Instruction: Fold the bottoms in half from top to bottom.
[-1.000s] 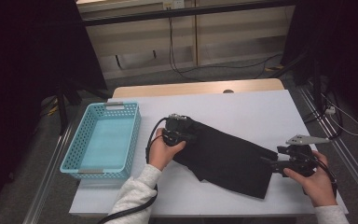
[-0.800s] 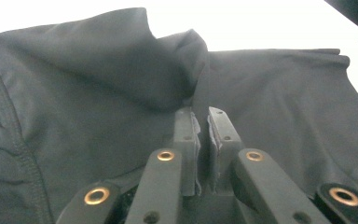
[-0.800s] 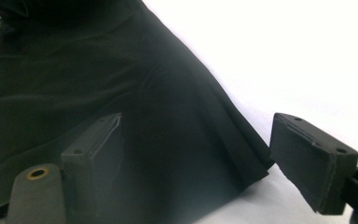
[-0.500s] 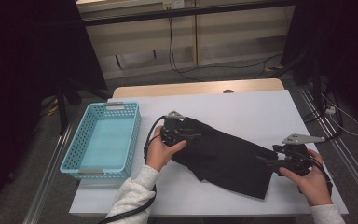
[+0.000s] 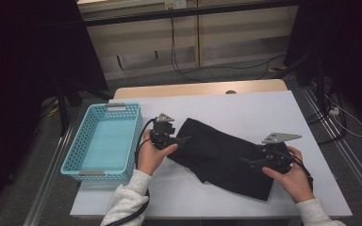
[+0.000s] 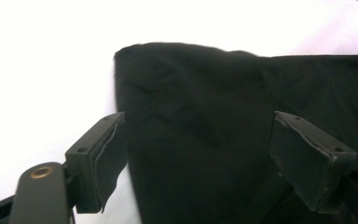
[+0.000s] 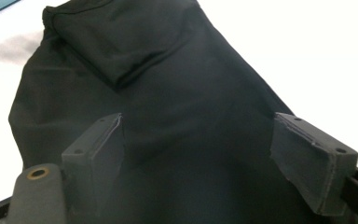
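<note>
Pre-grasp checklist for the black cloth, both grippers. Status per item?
1. Left gripper jaws open: ok, wide apart with the black cloth between them.
2. Right gripper jaws open: ok, cloth spans the gap.
3. Jaws down on the fabric: cannot tell, height over the cloth is unclear from either gripper view.
4. Cloth lying flat: not ok, one end is folded over itself near the left gripper.
5. Cloth fully on the table: ok, no edge hangs off.
6. Blue basket ready beside the left hand: ok, nothing lies in it.
</note>
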A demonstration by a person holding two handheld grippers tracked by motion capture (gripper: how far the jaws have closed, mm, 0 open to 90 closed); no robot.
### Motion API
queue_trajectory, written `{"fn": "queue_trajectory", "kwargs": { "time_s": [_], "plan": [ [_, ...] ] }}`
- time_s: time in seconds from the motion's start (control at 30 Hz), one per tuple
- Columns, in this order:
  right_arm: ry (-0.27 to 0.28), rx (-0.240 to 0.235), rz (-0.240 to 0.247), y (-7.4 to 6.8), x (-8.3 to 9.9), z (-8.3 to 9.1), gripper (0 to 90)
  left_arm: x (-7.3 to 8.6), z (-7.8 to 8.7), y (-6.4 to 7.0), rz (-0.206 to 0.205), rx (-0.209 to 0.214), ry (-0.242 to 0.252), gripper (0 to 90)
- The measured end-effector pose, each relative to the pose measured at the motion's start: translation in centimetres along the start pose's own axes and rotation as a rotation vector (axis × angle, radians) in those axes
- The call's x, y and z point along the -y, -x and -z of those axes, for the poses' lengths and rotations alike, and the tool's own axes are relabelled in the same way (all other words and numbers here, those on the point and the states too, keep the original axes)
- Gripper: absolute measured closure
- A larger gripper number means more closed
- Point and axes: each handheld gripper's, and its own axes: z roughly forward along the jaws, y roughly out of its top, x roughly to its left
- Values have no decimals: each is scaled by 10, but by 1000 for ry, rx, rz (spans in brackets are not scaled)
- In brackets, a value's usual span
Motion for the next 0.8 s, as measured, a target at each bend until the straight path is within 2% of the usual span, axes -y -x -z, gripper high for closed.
{"fn": "queue_trajectory", "kwargs": {
  "time_s": [0.27,0.6,0.73,0.8],
  "plan": [
    [-28,-28,36,-12,-10,-23,191,11,7,-9,36,-29,-24,179],
    [-29,-63,67,-27,-17,-43,230,18,12,-13,16,-59,-33,146],
    [-2,-65,49,-29,-22,-47,308,19,15,-15,14,-64,-29,140],
    [0,-62,48,-29,-22,-47,317,19,16,-15,21,-61,-25,141]
  ]
}}
